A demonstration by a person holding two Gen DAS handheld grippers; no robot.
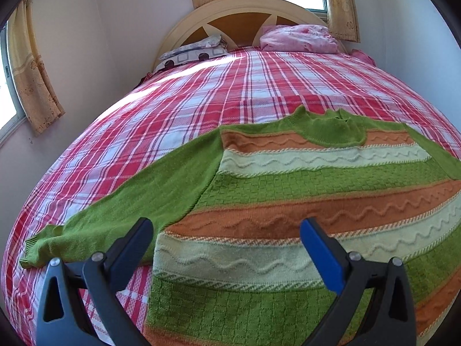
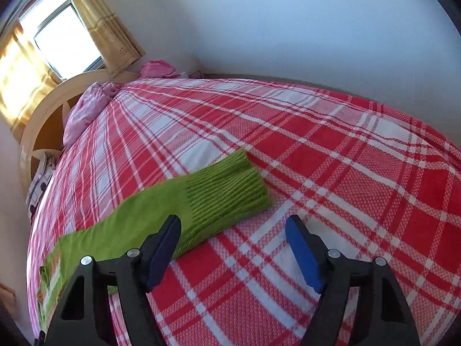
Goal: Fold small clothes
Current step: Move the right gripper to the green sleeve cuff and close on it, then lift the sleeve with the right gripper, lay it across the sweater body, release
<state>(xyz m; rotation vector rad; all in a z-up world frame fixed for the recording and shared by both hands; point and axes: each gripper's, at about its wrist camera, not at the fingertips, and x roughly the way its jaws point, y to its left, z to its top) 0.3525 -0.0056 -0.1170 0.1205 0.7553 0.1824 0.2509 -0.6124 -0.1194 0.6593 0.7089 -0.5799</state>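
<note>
Left wrist view: my left fingers (image 1: 226, 230) hang apart above the striped sweater (image 1: 302, 199), flat on the bed (image 1: 173, 109); my right fingers (image 2: 233, 227), apart and empty, hover beside the sweater's cuff (image 2: 227, 193).

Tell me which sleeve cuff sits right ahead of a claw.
The cuff ahead of the right claw, close before its fingers. The other cuff lies off to the left claw's side.

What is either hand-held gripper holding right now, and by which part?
Nothing is held. The left hand-held gripper stands open above the striped sweater; the right hand-held gripper stands open beside the sleeve cuff, with no fabric between its pads.
</note>
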